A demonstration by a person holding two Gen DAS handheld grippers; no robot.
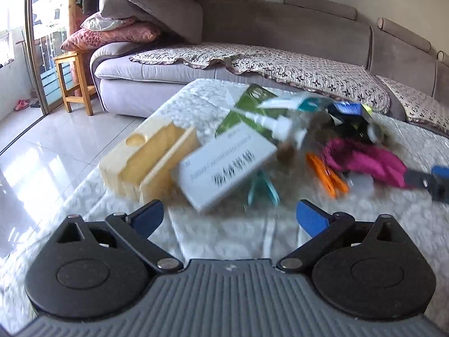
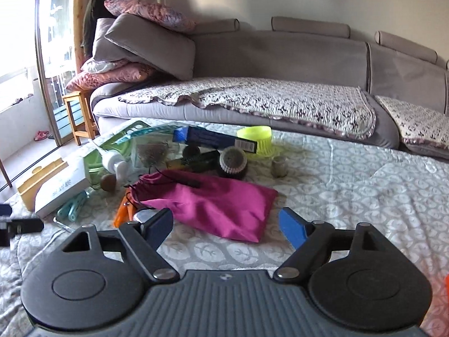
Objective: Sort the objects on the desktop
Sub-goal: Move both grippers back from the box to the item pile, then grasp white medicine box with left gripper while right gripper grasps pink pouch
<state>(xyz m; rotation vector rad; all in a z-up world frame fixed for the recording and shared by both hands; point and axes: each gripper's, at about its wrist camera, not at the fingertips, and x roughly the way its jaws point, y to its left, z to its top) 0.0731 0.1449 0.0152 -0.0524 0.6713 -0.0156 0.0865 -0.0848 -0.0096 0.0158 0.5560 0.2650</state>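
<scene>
A heap of small objects lies on the cloth-covered table. In the blurred left wrist view my left gripper stands open just short of a white box, which leans on a wooden box. A teal clip and an orange clip lie beside it. In the right wrist view my right gripper is open, and the near edge of a magenta pouch lies between its fingers without touching the pads. Behind the pouch are a round brush, a blue box and a lime cup.
A white spray bottle, a green stencil, a brown ball and a small jar sit in the heap. A grey sofa runs behind the table. A wooden stool stands on the tiled floor at the left.
</scene>
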